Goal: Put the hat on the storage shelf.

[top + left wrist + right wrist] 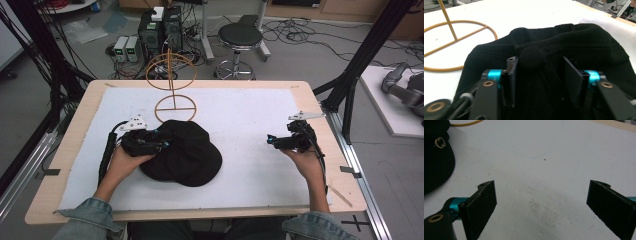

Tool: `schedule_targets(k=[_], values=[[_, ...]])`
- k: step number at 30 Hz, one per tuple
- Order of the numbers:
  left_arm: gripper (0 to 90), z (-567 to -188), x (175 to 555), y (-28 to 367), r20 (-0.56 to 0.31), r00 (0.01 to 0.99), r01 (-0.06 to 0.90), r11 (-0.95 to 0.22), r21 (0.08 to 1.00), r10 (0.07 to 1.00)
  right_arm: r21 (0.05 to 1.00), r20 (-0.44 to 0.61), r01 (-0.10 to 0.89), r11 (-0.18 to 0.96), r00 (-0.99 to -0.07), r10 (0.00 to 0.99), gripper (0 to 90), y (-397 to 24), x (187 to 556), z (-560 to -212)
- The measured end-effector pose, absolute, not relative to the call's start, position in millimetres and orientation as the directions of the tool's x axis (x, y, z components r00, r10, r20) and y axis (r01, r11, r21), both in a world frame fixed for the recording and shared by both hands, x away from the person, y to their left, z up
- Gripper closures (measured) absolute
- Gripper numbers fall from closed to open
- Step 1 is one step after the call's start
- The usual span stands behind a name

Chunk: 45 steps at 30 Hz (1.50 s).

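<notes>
High view: a person's two forearms reach in from the near edge of a desk covered by a white mat. The left gripper rests on a black cap, left of the middle. In the left gripper view its jaws straddle a bunched fold of the cap's cloth; whether they pinch it I cannot tell. The right gripper hovers well apart at the right, jaws spread wide over bare mat. Beyond the cap stands a gold wire stand.
</notes>
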<state>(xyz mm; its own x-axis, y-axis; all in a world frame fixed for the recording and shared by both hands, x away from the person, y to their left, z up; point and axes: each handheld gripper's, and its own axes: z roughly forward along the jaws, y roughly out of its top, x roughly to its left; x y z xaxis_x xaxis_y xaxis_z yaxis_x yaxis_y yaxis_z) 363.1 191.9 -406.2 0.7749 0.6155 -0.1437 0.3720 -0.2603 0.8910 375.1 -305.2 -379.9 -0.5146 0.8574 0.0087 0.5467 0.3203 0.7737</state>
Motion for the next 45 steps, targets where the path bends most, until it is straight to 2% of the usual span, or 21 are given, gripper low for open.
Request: schedule_targets(k=[2,3,4,12,28,45], values=[[59.9,-406.3,362.9,192.2,-0.148,0.773,0.375,-0.256,0.891,0.617,0.773,0.008,0.547,0.322,-0.516,0.857,8.8,-304.9,375.4,-380.2],[59.9,-406.0,362.4,192.3,-0.142,0.774,0.374,-0.263,0.889,0.618,0.773,0.008,0.547,0.322,-0.516,0.857,8.8,-304.9,375.4,-380.2],[64.9,-405.8,362.3,192.2,-0.132,0.776,0.367,-0.270,0.890,0.617,0.772,0.009,0.548,0.322,-0.515,0.857,8.8,-304.8,375.4,-380.3],[71.3,-401.9,360.4,196.1,-0.144,0.773,0.361,-0.242,0.901,0.617,0.770,0.013,0.554,0.318,-0.512,0.859,8.8,-305.0,375.0,-380.2],[74.7,-380.2,349.6,202.0,-0.137,0.781,0.312,-0.190,0.931,0.610,0.774,0.021,0.553,0.307,-0.507,0.861,8.8,-306.7,375.1,-379.4],[75.1,-340.9,332.4,218.0,-0.087,0.790,0.223,-0.152,0.963,0.607,0.780,0.035,0.554,0.292,-0.504,0.863,8.8,-310.2,375.1,-378.7]])
